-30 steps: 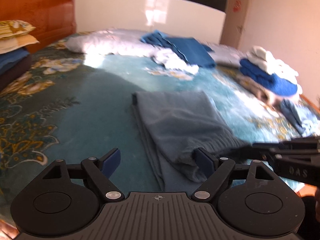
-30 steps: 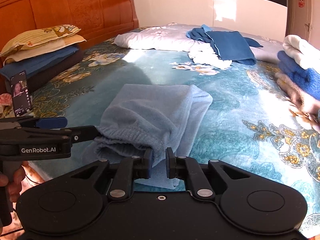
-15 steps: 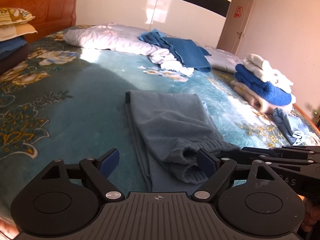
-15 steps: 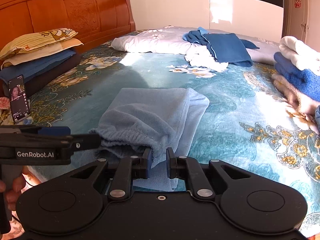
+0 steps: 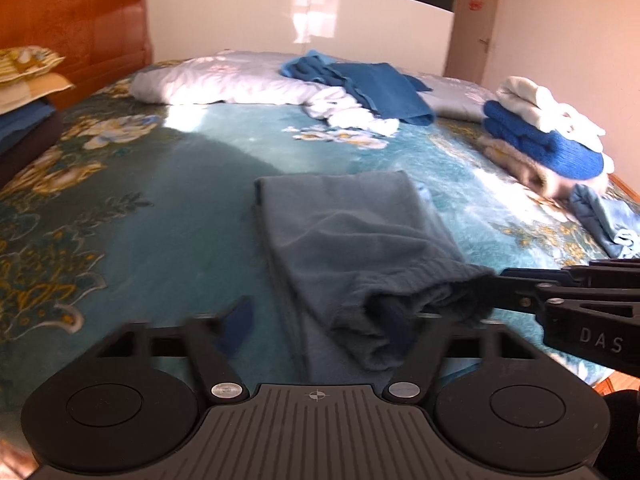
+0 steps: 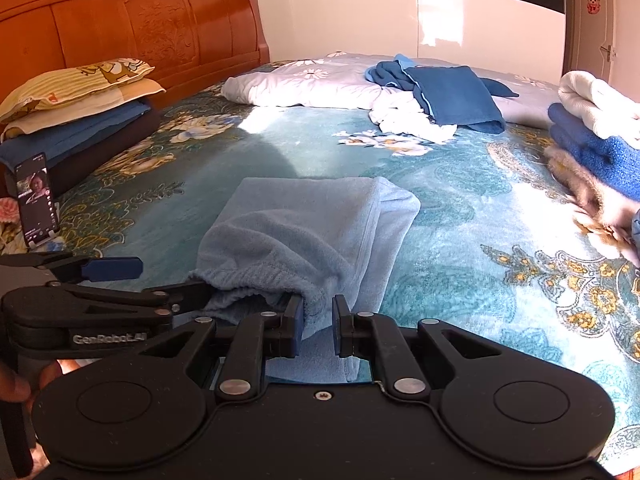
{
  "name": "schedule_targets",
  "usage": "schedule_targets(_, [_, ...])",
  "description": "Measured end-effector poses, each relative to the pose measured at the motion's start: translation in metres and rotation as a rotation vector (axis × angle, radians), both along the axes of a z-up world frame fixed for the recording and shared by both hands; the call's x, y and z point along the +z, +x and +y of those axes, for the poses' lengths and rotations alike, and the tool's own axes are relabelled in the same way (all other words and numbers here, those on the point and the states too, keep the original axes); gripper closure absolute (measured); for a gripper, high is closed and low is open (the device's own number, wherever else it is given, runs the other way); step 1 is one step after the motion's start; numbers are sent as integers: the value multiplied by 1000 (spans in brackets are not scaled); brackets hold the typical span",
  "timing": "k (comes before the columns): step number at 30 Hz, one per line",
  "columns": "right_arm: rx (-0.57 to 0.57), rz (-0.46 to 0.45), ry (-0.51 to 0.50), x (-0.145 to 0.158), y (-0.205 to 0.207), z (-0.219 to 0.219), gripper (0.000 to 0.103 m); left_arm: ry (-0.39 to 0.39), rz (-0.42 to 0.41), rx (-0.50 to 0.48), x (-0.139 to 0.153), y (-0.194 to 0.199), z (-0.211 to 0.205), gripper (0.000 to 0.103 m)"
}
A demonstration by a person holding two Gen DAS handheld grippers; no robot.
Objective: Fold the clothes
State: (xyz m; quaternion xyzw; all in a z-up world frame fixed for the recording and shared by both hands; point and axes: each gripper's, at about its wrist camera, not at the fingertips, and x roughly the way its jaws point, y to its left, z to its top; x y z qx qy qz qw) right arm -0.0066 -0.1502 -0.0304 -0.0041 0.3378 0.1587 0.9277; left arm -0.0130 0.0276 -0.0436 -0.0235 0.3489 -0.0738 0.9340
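Note:
A light blue fleece garment (image 5: 352, 232) (image 6: 304, 224) lies folded on the teal flowered bedspread (image 5: 140, 220), its elastic hem lifted at the near end. My right gripper (image 6: 317, 320) is shut on the hem's right part; in the left wrist view its tips (image 5: 496, 280) meet the cloth from the right. My left gripper (image 5: 316, 320) (image 6: 168, 278) is closing. The hem's left part lies against its right finger. Its left pad (image 5: 236, 320) stands apart from the cloth.
A stack of folded clothes (image 5: 544, 136) (image 6: 592, 128) sits at the right edge. Dark blue and white clothes (image 5: 376, 88) lie on a white quilt (image 5: 224, 80) at the back. Pillows (image 6: 76, 92), a phone on a stand (image 6: 36, 196) and the headboard (image 6: 140, 28) are left.
The left gripper's jaws have drawn closer together, the left pad moving in toward the hem. The right gripper has kept its hold and has not moved.

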Motion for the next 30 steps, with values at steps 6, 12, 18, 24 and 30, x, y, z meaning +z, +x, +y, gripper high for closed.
schedule_targets(6, [0,17,2,-4,6,5,92,32,-2,-57,-3,4,-16,90])
schedule_targets(12, [-20,-31,2,0,-7,2,98,105,-65,-78,2,-18,-19,90])
schedule_targets(18, [-12,29,-25,-15,-17,-2,98,135,-40,-108,-11,-26,-24,90])
schedule_targets(24, [3,52,-22,-14,-18,-3,98,63,-63,-151,2,-32,-11,84])
schedule_targets(30, [44,30,53,15,-24,-19,90,-7,-128,-205,32,-46,7,62])
